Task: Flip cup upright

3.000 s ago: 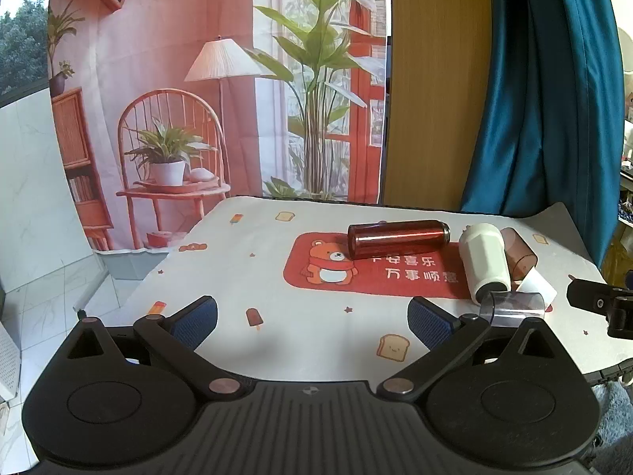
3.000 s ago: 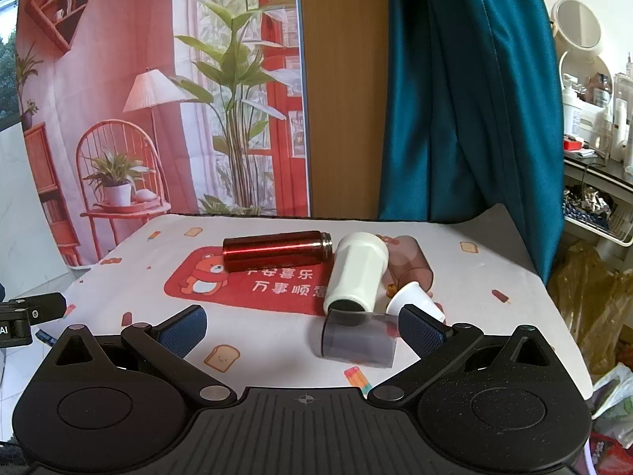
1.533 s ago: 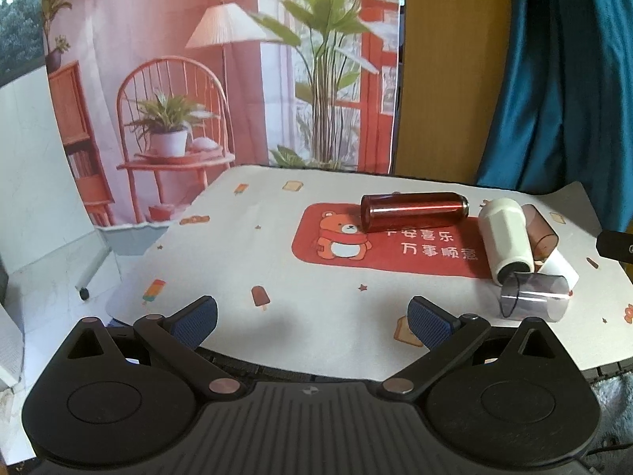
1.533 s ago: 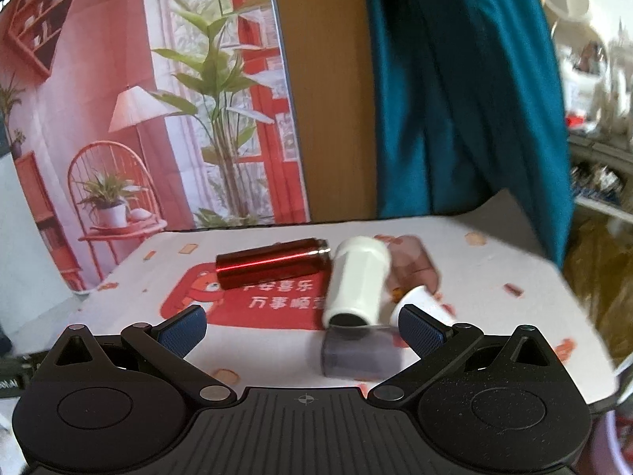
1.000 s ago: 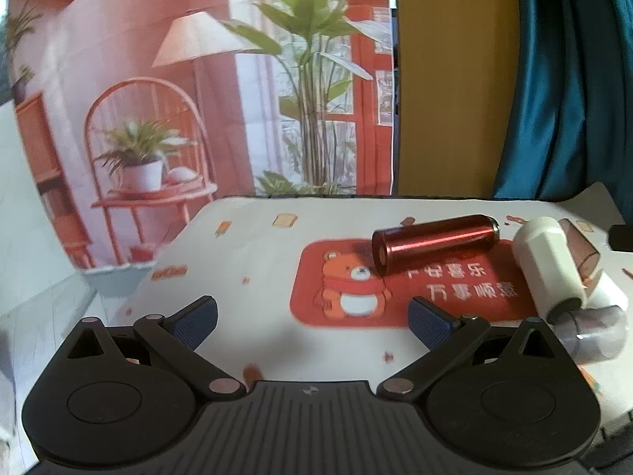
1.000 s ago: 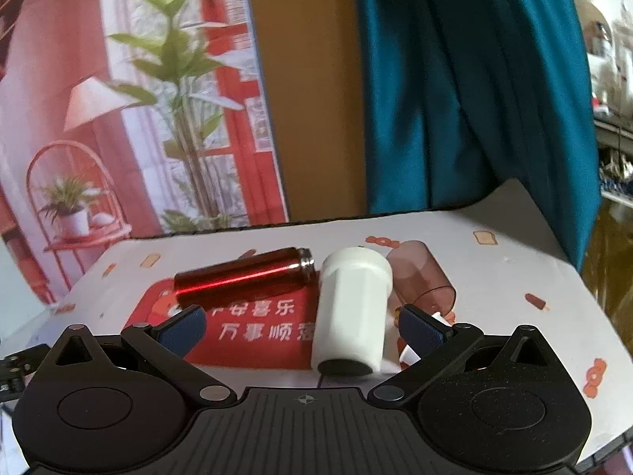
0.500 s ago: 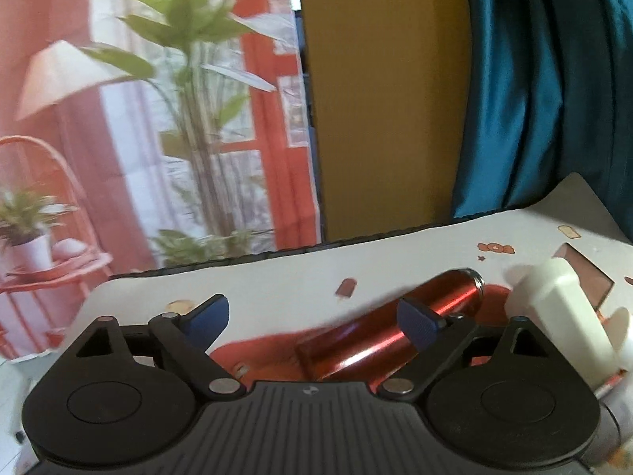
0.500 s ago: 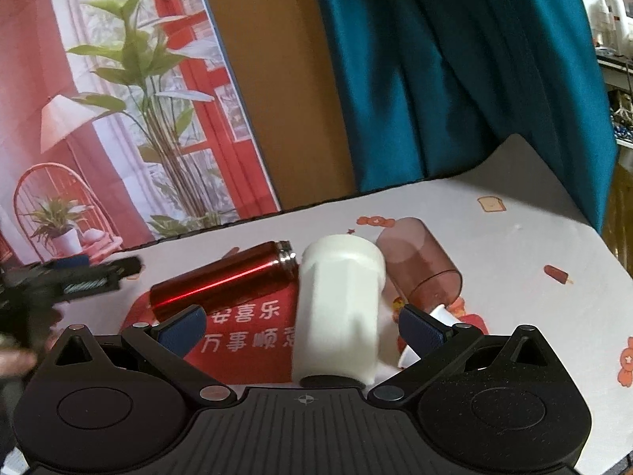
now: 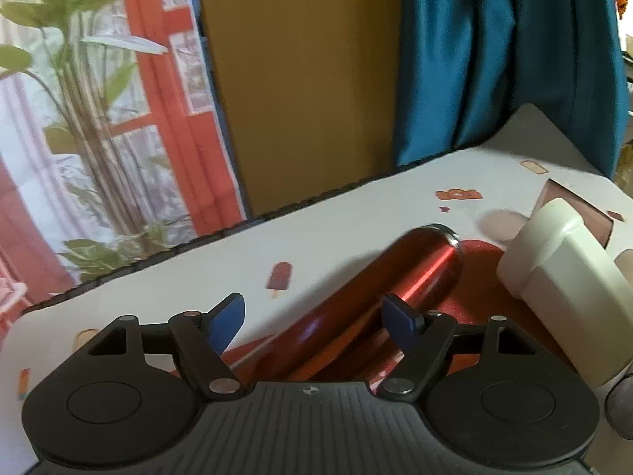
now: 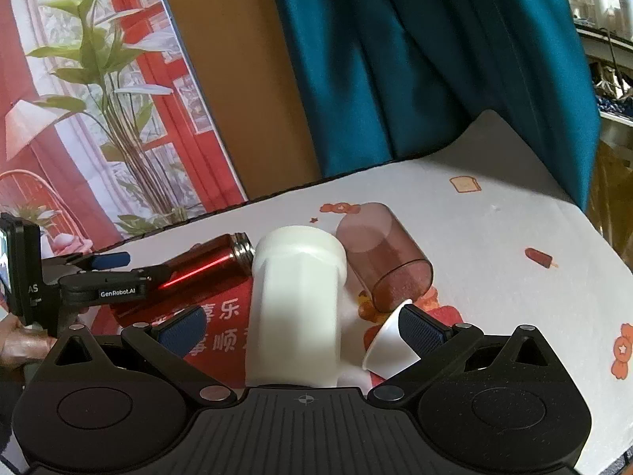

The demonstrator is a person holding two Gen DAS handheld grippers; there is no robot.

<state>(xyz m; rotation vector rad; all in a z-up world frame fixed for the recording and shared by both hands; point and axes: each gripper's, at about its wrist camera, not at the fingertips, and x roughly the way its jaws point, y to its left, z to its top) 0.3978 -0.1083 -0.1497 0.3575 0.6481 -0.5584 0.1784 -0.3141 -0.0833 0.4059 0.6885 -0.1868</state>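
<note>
We've got the red metal cup [image 9: 356, 316] lying on its side on the desk [image 9: 356, 213], over the red bear mat. Its long axis runs diagonal in the left wrist view, from near-left to far-right, w/ the threaded steel mouth [image 10: 243, 247] pointing far-right, next to the white cup [image 10: 296, 301].

Left tool [image 9: 312, 318] is spread open w/ the red cup's body between its blue pads; can't tell if either pad actually touches it. From the right wrist view the same tool [image 10: 108, 265] sits over the cup's near half.

Right tool [image 10: 300, 326] is open too, straddling the white cup, which lies on its side w/ its closed end facing away from us and its open end toward the cam. Pads look clear of it on both sides.

Just right of the white cup there's a brown translucent cup [image 10: 385, 257], also tipped over, open end toward us. A small white paper cup [image 10: 389, 342] lies by the right pad, touching or nearly so.

Teal curtain [image 10: 435, 59] hangs behind the desk.
</note>
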